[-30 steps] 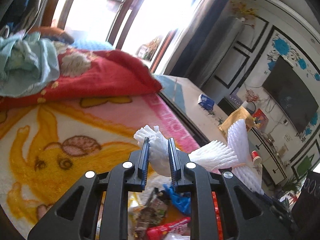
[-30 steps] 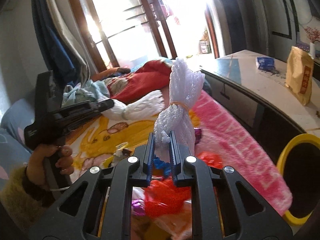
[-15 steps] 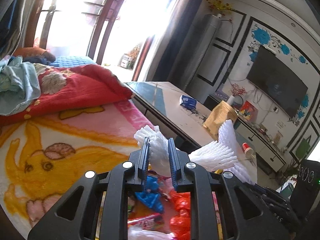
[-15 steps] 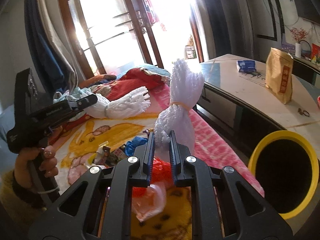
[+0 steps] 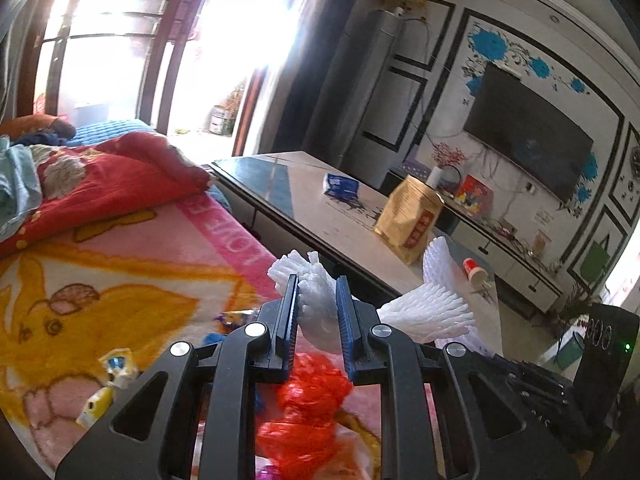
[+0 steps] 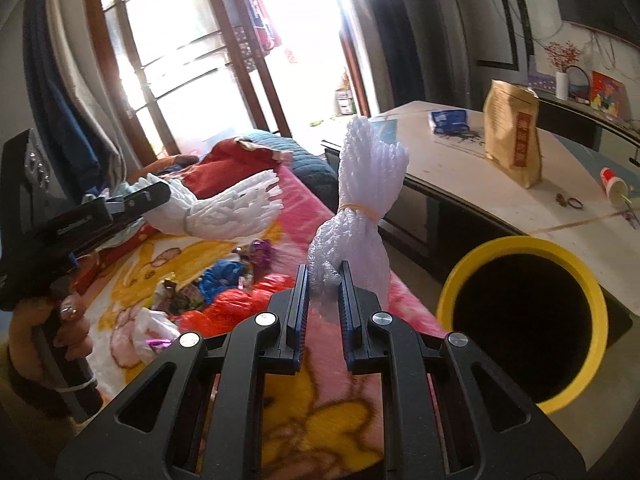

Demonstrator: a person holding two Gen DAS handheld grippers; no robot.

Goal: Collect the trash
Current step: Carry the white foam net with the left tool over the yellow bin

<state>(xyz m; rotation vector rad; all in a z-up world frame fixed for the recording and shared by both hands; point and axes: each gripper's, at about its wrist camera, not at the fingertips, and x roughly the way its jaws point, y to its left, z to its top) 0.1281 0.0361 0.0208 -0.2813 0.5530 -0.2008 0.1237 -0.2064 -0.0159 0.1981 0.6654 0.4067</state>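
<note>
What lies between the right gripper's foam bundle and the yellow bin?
Only pink blanket edge, in the right wrist view, between the foam bundle and the yellow bin.

Two bundles of white foam netting are held up above a pink and yellow cartoon blanket (image 6: 328,412). The first foam bundle (image 6: 360,216) stands nearly upright, cinched at its waist by an orange rubber band, its top flaring. The second foam bundle (image 6: 224,210) lies roughly level to the left, bound by a grey band. Loose trash lies below: a red plastic bag (image 6: 240,304), a blue wrapper (image 6: 222,276), small foil wrappers (image 6: 260,250). The yellow-rimmed bin (image 6: 520,320) stands open at near right.
</note>
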